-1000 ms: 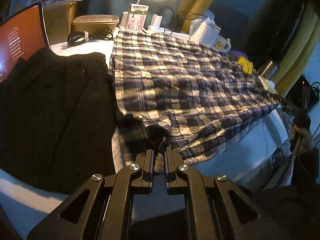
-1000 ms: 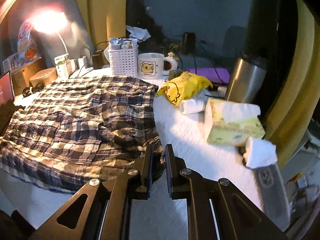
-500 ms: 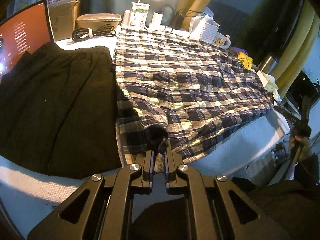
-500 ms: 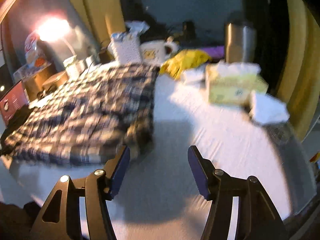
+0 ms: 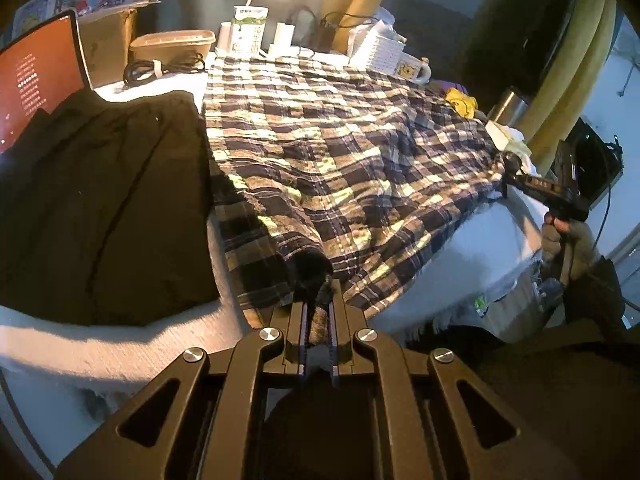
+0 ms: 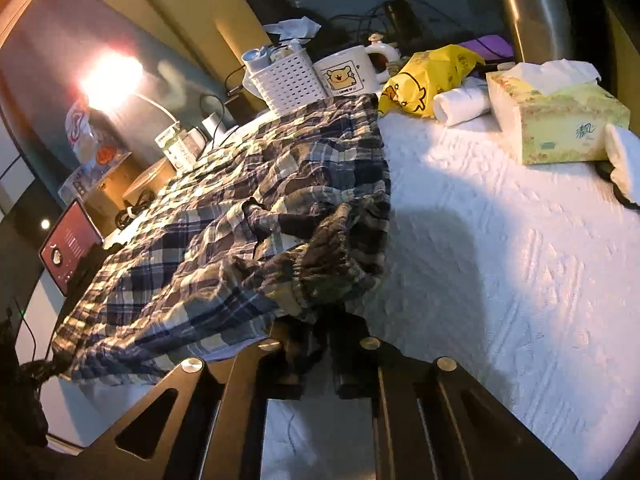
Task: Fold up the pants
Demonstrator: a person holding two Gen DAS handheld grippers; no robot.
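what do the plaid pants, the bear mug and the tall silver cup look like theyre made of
Plaid pants: thin woven cloth, probably cotton; matte and crinkled, it bunches into soft folds at the gathered waistband.
Bear mug: likely glazed ceramic; glossy white, thick handle, printed cartoon.
Tall silver cup: looks like brushed stainless steel, with streaky vertical reflections on a grey body.

Pants point(image 5: 340, 152): plaid, navy and cream checks, tan in lamp light. Garment beside them point(image 5: 100, 200): plain black. Bench cover point(image 6: 500, 240): white, textured. Mug point(image 6: 346, 70): white, yellow bear print. Bag point(image 6: 428, 76): yellow, duck print. Tissue box point(image 6: 560, 124): pale yellow-green. Basket point(image 6: 288, 80): white. Screen point(image 5: 36, 80): orange-red. Tongs point(image 5: 318, 308): black.
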